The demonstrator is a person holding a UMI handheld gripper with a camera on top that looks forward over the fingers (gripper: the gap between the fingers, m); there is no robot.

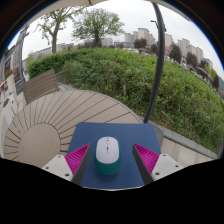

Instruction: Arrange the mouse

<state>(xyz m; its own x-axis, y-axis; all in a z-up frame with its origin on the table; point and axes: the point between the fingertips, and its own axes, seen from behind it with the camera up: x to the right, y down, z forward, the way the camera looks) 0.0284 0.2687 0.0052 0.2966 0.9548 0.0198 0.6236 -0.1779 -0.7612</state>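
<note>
an outdoor setting is recorded: an overgrown green slope (pixel 150 80) is seen well beyond the work surface, with trees (pixel 95 22) and pale buildings (pixel 140 38) behind it, and a dark curved pole (pixel 160 60) is observed rising in front of the slope. a fan-shaped slatted wooden deck (pixel 55 115) is noted between the slope and the work surface. the work surface is judged to be a blue table top (pixel 90 138), on which a darker blue-grey mat (pixel 140 135) appears to be laid; the boundary between the two cannot be told with certainty. the mouse (pixel 107 152), white with a narrow grey line along its back, is found lying flat on what looks like a teal patch, its long axis pointed along the fingers, so that its narrow sides are presented to them. the gripper (pixel 107 158) is held low over the surface with the mouse standing between its fingers. the pink pads (pixel 77 157) are seen spread wide, with a clear gap at either side of the mouse, so nothing is gripped and the mouse is carried by its own support. the placement is judged deliberate: the fingers are set to either side so that closing would bring them against the mouse's flanks. whether the mouse is about to be taken or has just been set down cannot be determined. a slip on the smooth rounded shell is noted as the main risk.
</note>
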